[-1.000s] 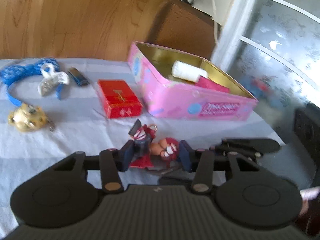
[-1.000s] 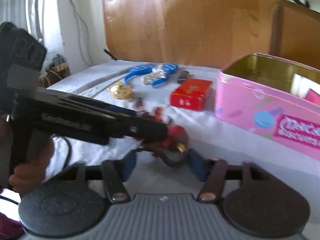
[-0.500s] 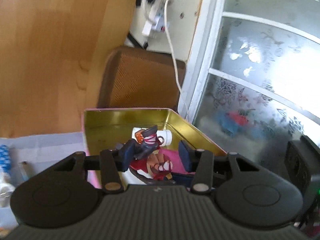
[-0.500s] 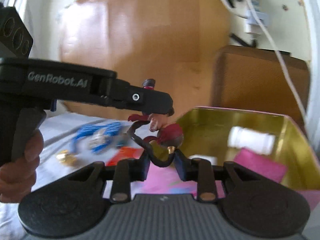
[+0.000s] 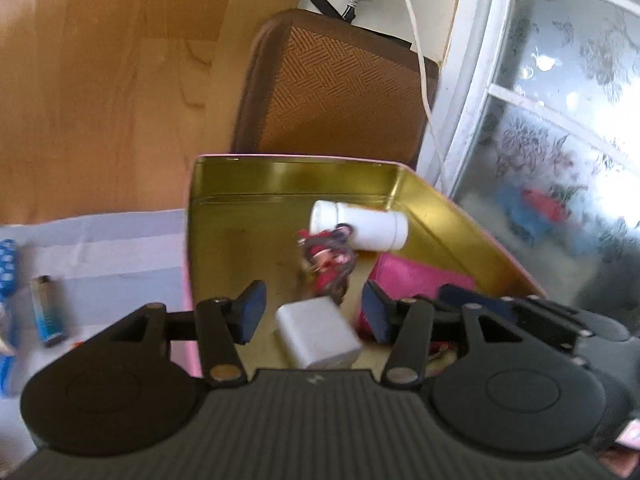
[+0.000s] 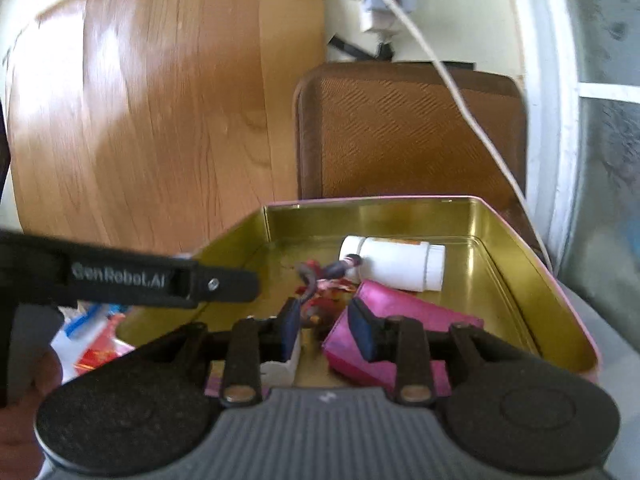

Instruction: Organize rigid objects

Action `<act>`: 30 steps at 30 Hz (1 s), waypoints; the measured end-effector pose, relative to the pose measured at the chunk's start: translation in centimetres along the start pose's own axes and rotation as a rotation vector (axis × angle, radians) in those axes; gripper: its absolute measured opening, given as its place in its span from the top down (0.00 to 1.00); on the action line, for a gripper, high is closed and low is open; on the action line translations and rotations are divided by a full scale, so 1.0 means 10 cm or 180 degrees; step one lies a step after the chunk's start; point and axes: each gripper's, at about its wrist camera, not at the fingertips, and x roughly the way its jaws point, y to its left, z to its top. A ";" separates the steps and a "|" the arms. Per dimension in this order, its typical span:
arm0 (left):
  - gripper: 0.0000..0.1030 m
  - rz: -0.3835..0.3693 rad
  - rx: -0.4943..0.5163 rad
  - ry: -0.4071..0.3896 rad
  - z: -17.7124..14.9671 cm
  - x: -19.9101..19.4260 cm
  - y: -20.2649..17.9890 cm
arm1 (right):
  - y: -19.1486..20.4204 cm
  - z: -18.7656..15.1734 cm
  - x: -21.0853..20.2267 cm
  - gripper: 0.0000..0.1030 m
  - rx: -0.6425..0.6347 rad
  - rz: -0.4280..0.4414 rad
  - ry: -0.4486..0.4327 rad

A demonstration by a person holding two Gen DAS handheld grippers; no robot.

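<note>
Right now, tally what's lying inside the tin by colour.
White: 2, bottle and small block
Pink: 1, flat packet
Red: 1, figurine
Total: 4, all inside the tin; more may be hidden behind the grippers.

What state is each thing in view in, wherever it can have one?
left gripper: jaws open, just been opening, nothing between them.
right gripper: jaws narrow, just been closing, figurine's edge at the gap, not clamped.
figurine: loose inside the tin, blurred.
pink tin: lidless, open.
white bottle: closed, on its side in the tin.
lighter: lying flat outside the tin.
</note>
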 end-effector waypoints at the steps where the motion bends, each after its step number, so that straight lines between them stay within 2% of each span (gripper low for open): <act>1: 0.46 0.0029 0.0050 -0.0002 -0.02 -0.07 -0.01 | -0.02 -0.04 -0.10 0.72 0.0078 0.0040 -0.0044; 7: 0.44 0.0198 0.0306 -0.0107 -0.21 -0.52 -0.14 | -0.13 -0.12 -0.60 0.71 0.0506 0.0209 -0.0206; 10: 0.41 0.0314 0.0403 -0.0144 -0.32 -0.68 -0.21 | -0.14 -0.13 -0.71 0.69 0.0594 0.0236 -0.0204; 19: 0.41 0.0513 0.0279 -0.0109 -0.56 -0.93 -0.09 | 0.08 -0.27 -0.91 0.69 0.0521 0.0287 -0.0018; 30: 0.41 0.0634 0.0191 -0.0138 -0.72 -1.04 -0.02 | 0.26 -0.31 -1.02 0.69 0.0478 0.0244 -0.0054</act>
